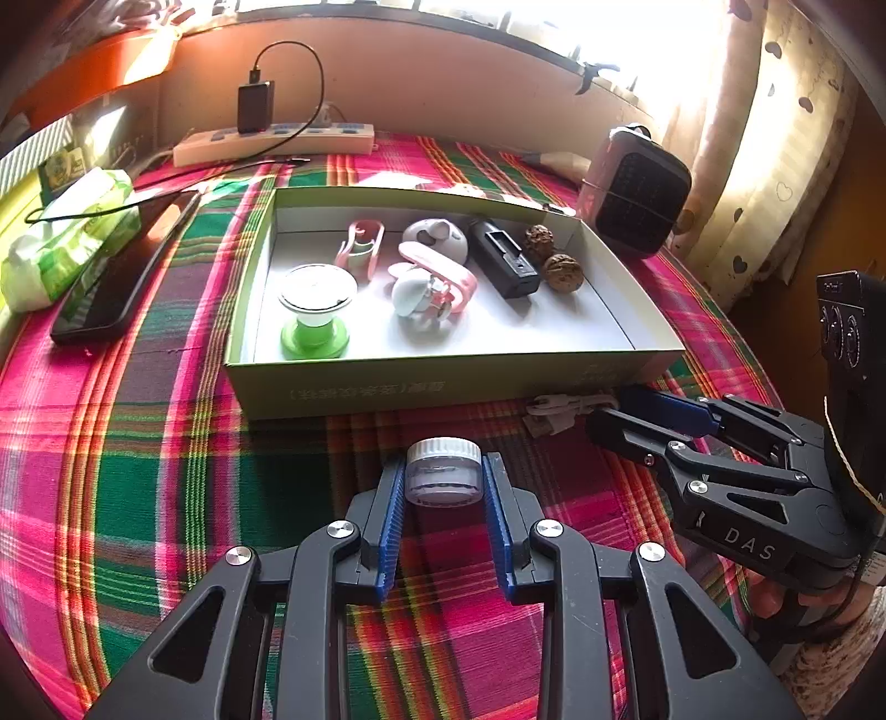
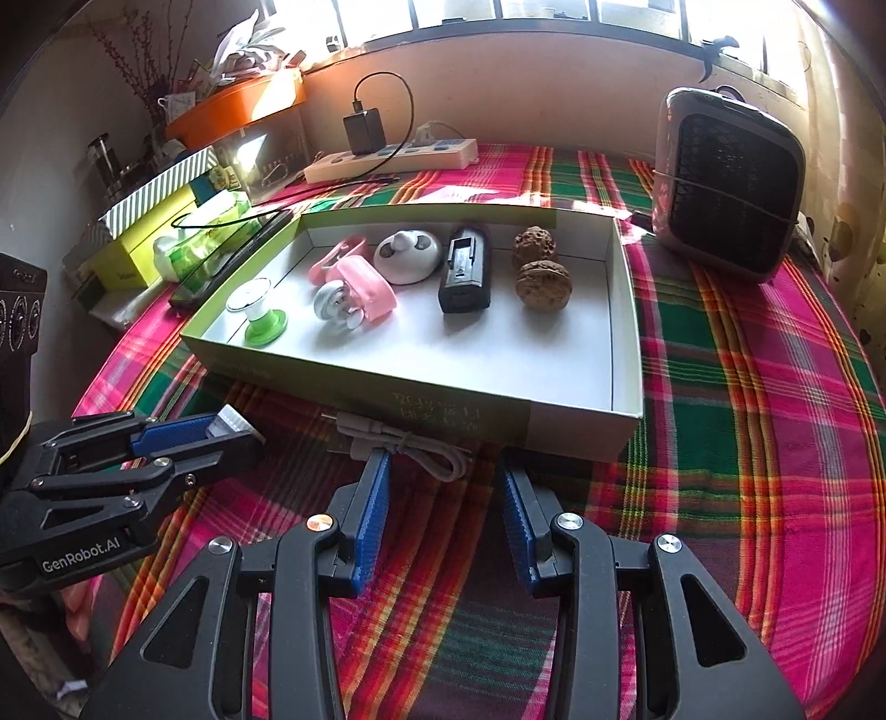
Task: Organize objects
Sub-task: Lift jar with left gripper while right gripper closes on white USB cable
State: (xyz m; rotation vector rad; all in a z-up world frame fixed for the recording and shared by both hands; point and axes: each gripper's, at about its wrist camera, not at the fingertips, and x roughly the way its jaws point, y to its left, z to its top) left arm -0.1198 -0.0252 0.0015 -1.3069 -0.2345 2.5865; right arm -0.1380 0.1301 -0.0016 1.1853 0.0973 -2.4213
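Strong daylight is admitted through the window (image 1: 554,22) at the rear, where detail is lost to overexposure. Glare is cast on the curtain (image 1: 775,138). Fisheye bending and dark vignetting are seen at the edges. Focus is sharp throughout.

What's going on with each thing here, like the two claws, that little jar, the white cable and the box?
left gripper: closed on the small jar.
small jar: lid on, upright, between the blue pads on the cloth.
right gripper: open, holding nothing, just behind the cable.
white cable: bundled, lying in front of the box.
box: open-topped, several items inside.
charger: plugged into the power strip.
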